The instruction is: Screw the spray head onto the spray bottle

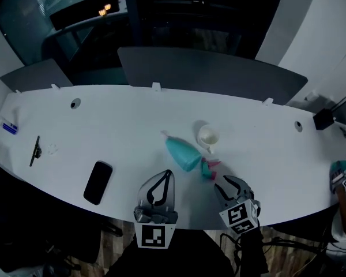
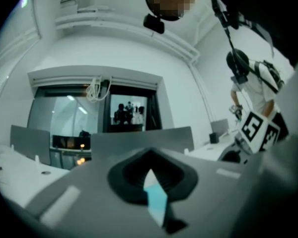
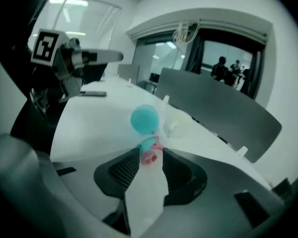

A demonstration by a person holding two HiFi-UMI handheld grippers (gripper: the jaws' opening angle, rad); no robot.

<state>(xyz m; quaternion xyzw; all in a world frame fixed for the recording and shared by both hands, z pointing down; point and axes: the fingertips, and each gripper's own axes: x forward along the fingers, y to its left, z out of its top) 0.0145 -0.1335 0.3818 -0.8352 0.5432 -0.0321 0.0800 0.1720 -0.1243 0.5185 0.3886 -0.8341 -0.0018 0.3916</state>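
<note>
Head view: bottle [image 1: 181,153] lies on its side mid-surface [image 1: 104,126], spray head [image 1: 209,167] just beside its narrow end and unattached, small white cup [image 1: 208,136] near behind them, phone [image 1: 98,182] well off to the left. Right gripper [image 1: 222,183] view adds what the head view can't: its jaws are apart, the spray head's pink part sits in the gap at the tips, and the pads aren't pressing on it. Left gripper [image 1: 166,175] view shows its jaws closed and empty, with only a teal sliver of bottle past the tips.
</note>
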